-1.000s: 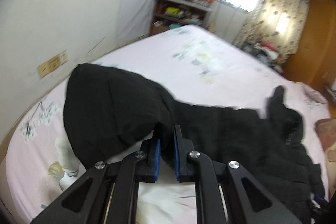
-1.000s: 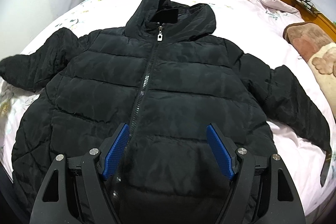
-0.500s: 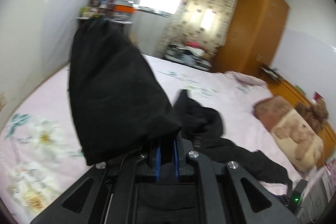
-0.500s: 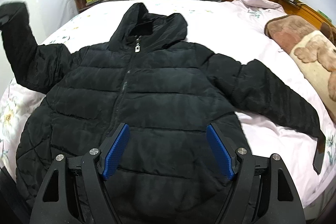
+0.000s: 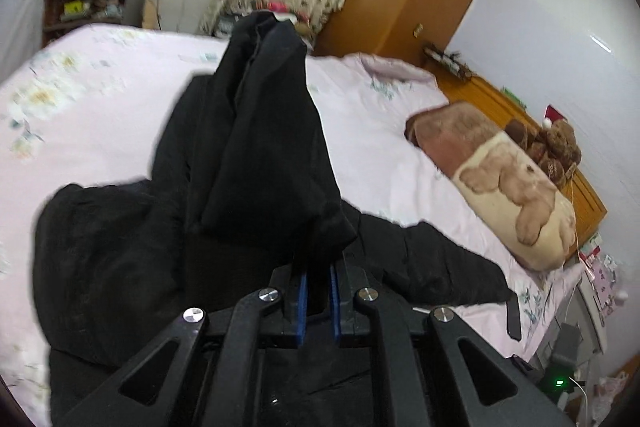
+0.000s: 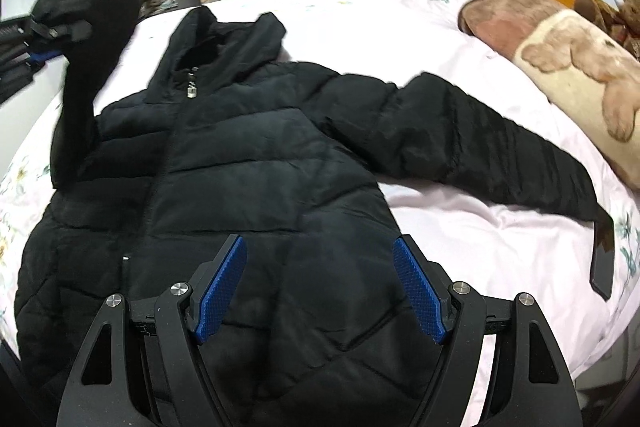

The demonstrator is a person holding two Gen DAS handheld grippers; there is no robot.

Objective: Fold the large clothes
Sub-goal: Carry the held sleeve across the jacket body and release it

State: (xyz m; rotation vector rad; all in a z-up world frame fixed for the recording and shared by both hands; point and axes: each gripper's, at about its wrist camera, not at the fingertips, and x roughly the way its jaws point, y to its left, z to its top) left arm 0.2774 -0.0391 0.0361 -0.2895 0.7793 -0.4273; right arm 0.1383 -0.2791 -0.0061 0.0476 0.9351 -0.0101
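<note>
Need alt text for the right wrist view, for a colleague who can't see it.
A black hooded puffer jacket lies front-up and zipped on a pink floral bed, one sleeve stretched out flat to the right. At upper left, the left gripper holds the other sleeve lifted off the bed. The right gripper is above the hem, jaws wide open.

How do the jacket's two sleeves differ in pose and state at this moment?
The lifted sleeve stands off the bed, its cuff pinched in the left gripper; the flat sleeve lies stretched on the bed, untouched. The lifted sleeve bends upward; the flat sleeve runs straight out. Both are black and quilted.
</note>
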